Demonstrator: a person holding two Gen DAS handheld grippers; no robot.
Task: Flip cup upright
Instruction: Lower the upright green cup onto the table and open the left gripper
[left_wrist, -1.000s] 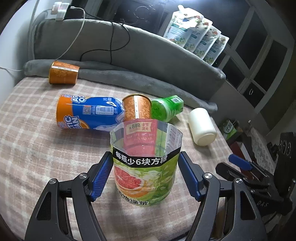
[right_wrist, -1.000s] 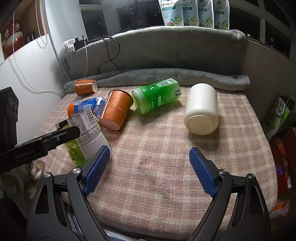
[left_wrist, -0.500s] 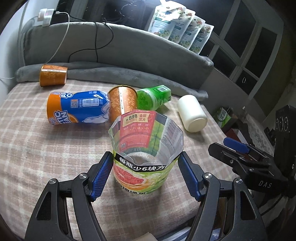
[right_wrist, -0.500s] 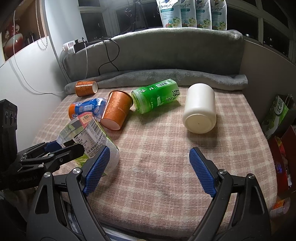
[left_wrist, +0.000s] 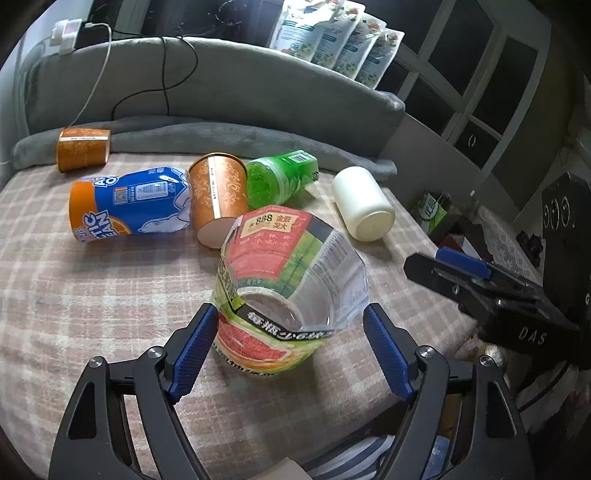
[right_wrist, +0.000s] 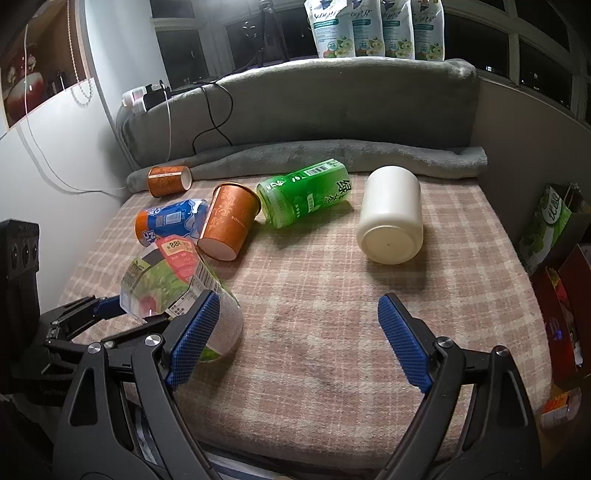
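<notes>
A clear plastic cup with a green and red grapefruit label (left_wrist: 284, 295) stands mouth-up on the checked blanket (left_wrist: 92, 302), leaning a little. My left gripper (left_wrist: 290, 350) brackets its lower half; the left blue pad touches it and the right pad stands just off it. The cup also shows in the right wrist view (right_wrist: 177, 288), with the left gripper (right_wrist: 122, 317) at it. My right gripper (right_wrist: 295, 339) is open and empty over bare blanket near the front edge.
Lying on their sides behind: an orange paper cup (left_wrist: 218, 199), a blue and orange cup (left_wrist: 129, 205), a green cup (left_wrist: 280, 177), a white cup (left_wrist: 364, 203) and a second orange cup (left_wrist: 83, 147) by the grey cushion. The blanket's front edge is close below both grippers.
The left gripper lowered the labelled cup onto the blanket and tilted down over it; its jaws have widened a little. The right gripper has not moved.
</notes>
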